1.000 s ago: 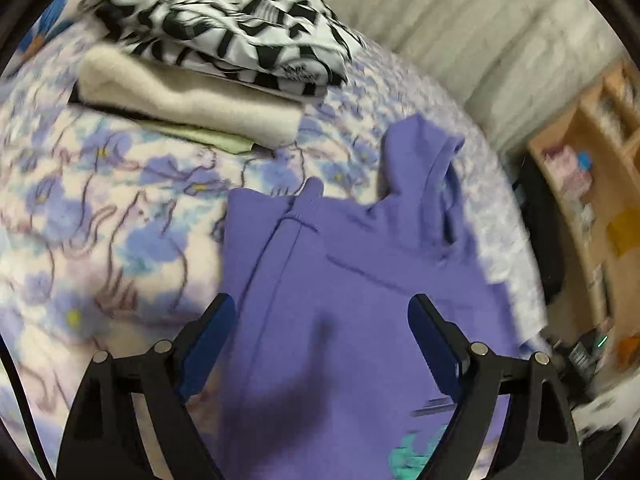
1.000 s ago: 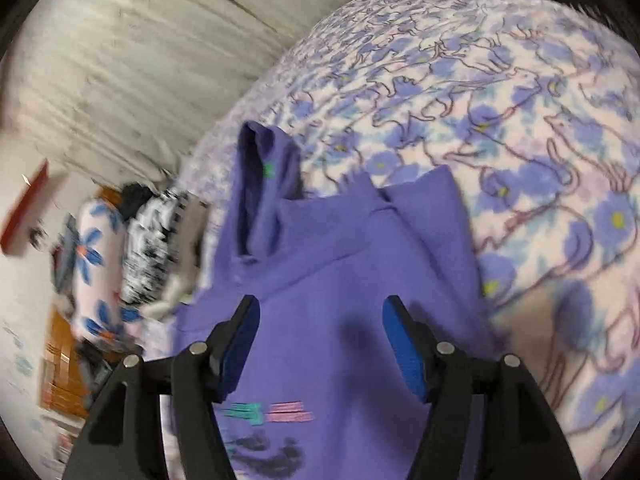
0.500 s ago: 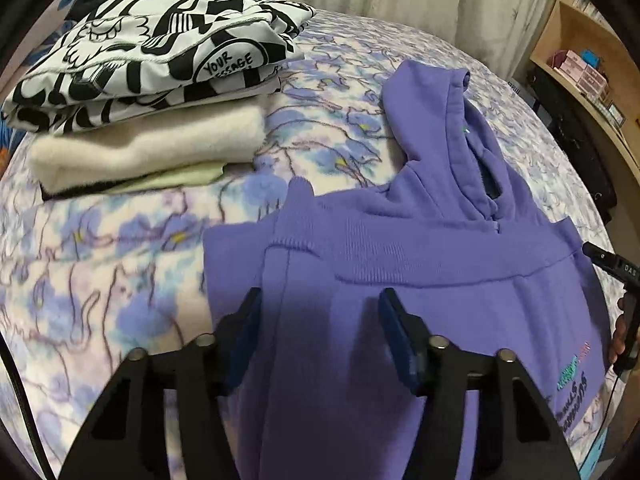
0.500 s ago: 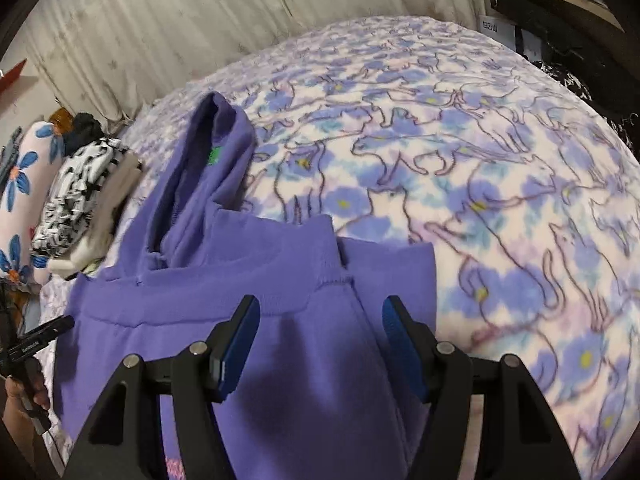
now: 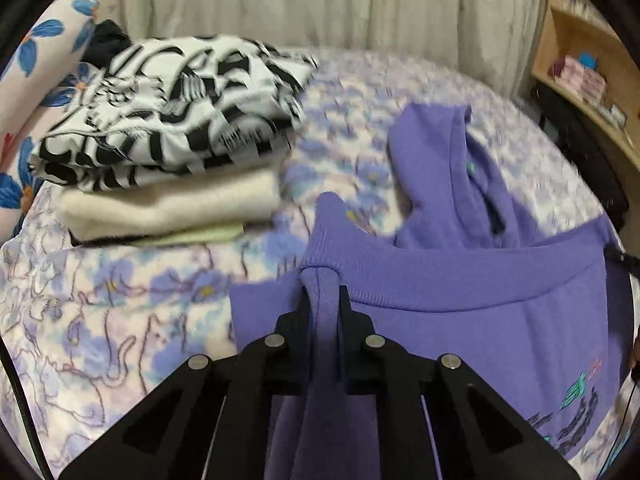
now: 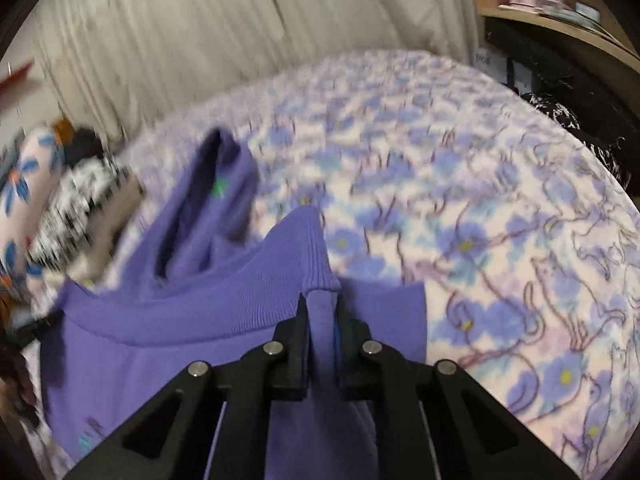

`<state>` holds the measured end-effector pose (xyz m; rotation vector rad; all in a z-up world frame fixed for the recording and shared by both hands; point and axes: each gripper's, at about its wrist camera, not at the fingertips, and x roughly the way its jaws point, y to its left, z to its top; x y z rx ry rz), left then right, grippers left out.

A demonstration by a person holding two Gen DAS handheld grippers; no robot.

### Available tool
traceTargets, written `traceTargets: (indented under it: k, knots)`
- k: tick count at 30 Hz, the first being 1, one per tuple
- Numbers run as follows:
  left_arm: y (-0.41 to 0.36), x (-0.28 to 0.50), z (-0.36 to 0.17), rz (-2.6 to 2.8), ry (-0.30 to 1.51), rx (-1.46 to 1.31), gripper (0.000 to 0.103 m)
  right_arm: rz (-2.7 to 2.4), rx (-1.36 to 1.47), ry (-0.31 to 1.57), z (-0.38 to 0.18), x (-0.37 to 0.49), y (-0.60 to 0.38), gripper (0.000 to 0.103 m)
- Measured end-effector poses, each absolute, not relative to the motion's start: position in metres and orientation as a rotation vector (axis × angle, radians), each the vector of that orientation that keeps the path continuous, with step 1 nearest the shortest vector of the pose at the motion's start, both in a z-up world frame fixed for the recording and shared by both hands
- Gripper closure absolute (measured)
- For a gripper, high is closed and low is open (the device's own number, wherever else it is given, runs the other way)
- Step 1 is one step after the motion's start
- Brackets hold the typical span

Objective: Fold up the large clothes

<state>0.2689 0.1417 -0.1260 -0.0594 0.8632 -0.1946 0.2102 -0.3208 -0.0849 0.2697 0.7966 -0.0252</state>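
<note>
Both pairs of jaws have just been closing, and now each pinches a bunch of purple cloth. We see our left gripper (image 5: 322, 300) clamped on a gathered fold of the purple hoodie (image 5: 460, 320) just below the ribbed band (image 5: 440, 276), near that band's left end, where the corner stands up in a small peak. Our right gripper (image 6: 322, 308) is clamped the same way on the hoodie (image 6: 180, 360) at the other end of its ribbed band (image 6: 240, 296), whose corner also rises in a peak above the jaws. The hoodie lies spread on the bed (image 5: 120, 320), which is covered by a pale blanket printed with blue flowers and outlined cats, and its hood (image 5: 448, 168) points away from us toward the pale curtain (image 5: 320, 0). A printed design (image 5: 576, 408) in teal, pink and dark letters shows on the cloth at the lower right of the left view; we cannot read it. Well apart from the hoodie, at the far left of the bed, sits a stack of folded clothes (image 5: 168, 152): a black-and-white patterned piece on top, a cream one under it, and a thin pale green layer at the bottom. Beside the stack is a pillow (image 5: 36, 60) with big blue flowers. A wooden shelf (image 5: 580, 52) stands at the right edge. Much of both views is blurred.
</note>
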Motion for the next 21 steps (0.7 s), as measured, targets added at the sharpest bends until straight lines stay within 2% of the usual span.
traceTargets:
  k: [2,7,10,12,14,16,21]
  knots:
    - [0.141,0.275,-0.130,-0.160,0.859,-0.073,0.096,-0.048,0.262,0.809,-0.094,0.220,-0.322,0.095]
    - [0.131,0.299,-0.184,-0.087,0.965,-0.048,0.094,-0.110,0.309,0.980,-0.157,0.253,-0.329,0.094]
    - [0.133,0.298,-0.187,-0.091,0.948,-0.062,0.091,-0.120,0.279,0.964,-0.148,0.252,-0.325,0.092]
    - [0.136,0.294,-0.180,-0.099,0.947,-0.067,0.087,-0.126,0.247,0.973,-0.142,0.251,-0.323,0.084]
    - [0.136,0.285,-0.169,-0.071,0.927,-0.030,0.074,-0.146,0.202,0.955,-0.129,0.243,-0.318,0.082]
    - [0.134,0.275,-0.156,-0.043,0.889,0.001,0.070,-0.143,0.180,0.903,-0.112,0.231,-0.309,0.081]
    - [0.117,0.231,-0.128,-0.169,0.850,-0.043,0.070,0.052,0.170,0.879,-0.091,0.195,-0.251,0.081]
